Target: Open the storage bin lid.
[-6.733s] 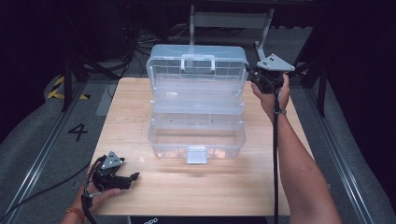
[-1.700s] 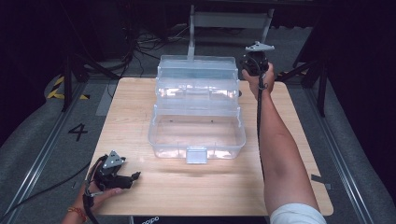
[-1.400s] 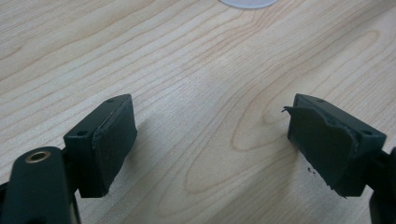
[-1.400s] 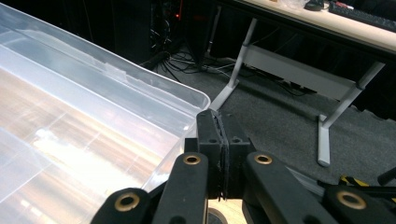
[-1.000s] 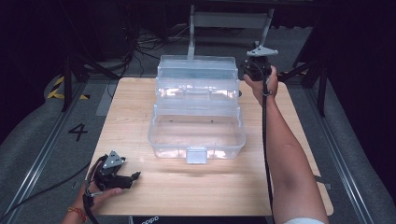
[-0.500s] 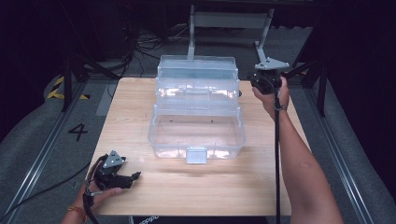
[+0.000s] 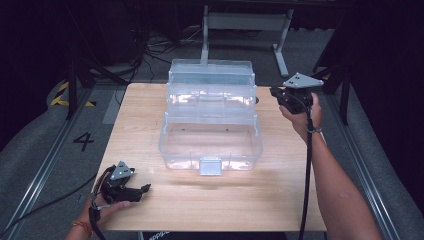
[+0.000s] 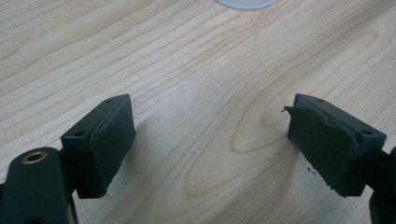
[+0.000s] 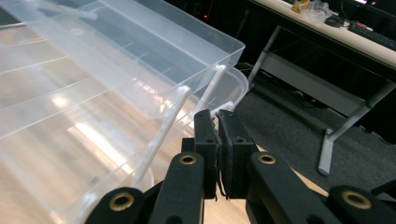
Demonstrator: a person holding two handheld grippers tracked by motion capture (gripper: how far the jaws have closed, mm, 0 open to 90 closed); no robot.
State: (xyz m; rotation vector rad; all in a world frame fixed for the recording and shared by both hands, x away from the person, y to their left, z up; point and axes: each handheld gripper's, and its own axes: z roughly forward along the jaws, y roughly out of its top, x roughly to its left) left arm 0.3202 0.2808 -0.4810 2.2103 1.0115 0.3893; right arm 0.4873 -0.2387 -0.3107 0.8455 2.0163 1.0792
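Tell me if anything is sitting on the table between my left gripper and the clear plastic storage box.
Nothing visible does. The left gripper rests open at the table's near left corner, and bare wood runs from it to the storage box and its front latch.

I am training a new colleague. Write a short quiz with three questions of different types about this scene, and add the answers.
1. True or false: the clear box on the table is open.
2. The left gripper is: A) shut on the box; B) open above bare wood; C) inside the box.
3. Fill in: the right gripper has its jaws ____, beside the box's right end.

Key: 1 true; 2 B; 3 shut
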